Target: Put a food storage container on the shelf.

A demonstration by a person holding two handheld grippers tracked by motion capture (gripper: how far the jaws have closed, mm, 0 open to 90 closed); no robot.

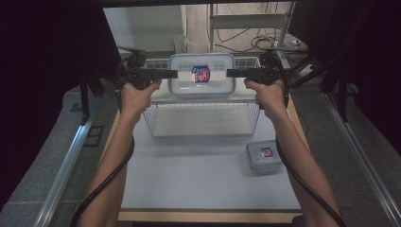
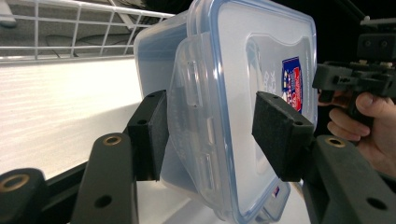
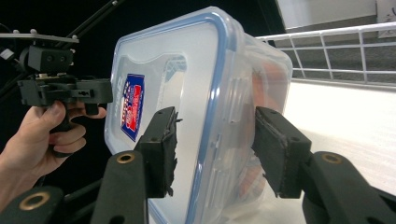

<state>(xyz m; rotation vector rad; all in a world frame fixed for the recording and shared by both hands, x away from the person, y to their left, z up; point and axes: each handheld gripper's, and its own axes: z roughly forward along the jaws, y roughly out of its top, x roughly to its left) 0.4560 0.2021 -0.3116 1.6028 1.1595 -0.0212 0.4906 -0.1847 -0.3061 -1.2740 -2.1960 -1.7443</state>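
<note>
Currently container [image 1: 202, 74] level, lid up, long axis between tongs; both sets apart.

Lab, black curtains [image 1: 42, 71], floor cables [image 1: 246, 45], metal frame [image 1: 248, 21]

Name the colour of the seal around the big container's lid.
Blue seal on the big container, clearest in the right gripper view.

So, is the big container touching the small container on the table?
Apart: in the high view, wire basket separates big container from small container.
</note>
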